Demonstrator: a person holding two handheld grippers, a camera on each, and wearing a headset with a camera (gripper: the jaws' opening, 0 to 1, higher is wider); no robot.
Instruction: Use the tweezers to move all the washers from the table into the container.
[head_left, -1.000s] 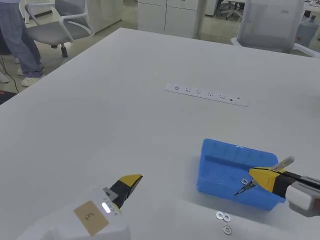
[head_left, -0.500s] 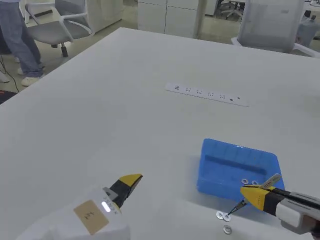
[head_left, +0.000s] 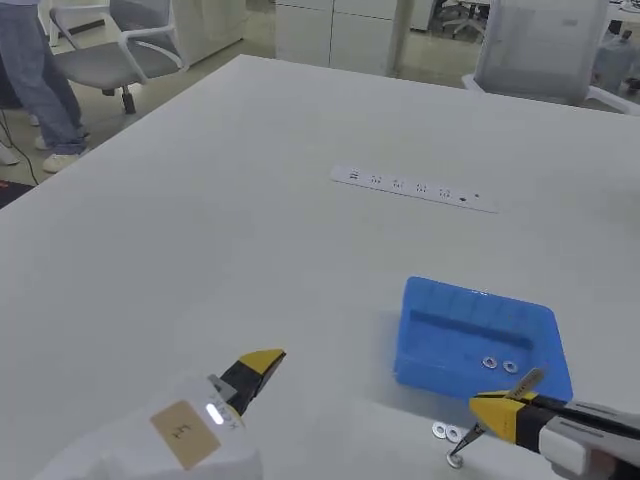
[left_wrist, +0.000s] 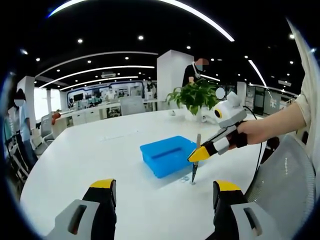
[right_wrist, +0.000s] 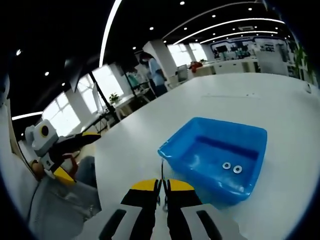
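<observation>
A blue container (head_left: 478, 335) sits near the table's front right, with two washers (head_left: 500, 365) lying inside it. Three more washers (head_left: 446, 433) lie on the white table just in front of it. My right gripper (head_left: 487, 408) is shut on thin tweezers (head_left: 465, 440), whose tip comes down at the nearest washer (head_left: 455, 460). The right gripper view shows its jaws (right_wrist: 161, 187) closed on the tweezers (right_wrist: 162, 170), with the container (right_wrist: 200, 145) beyond. My left gripper (head_left: 262, 362) rests open at the front left with nothing between its fingers (left_wrist: 103, 185).
A white power strip (head_left: 412, 189) lies mid-table, beyond the container. Office chairs (head_left: 110, 50) and a standing person's legs (head_left: 35, 80) are past the far left edge. A potted plant (left_wrist: 195, 97) stands at the table's far end in the left gripper view.
The right gripper drew back from over the container toward me and lowered the tweezers to the loose washers on the table. A second washer now lies in the container. The left gripper stayed put.
</observation>
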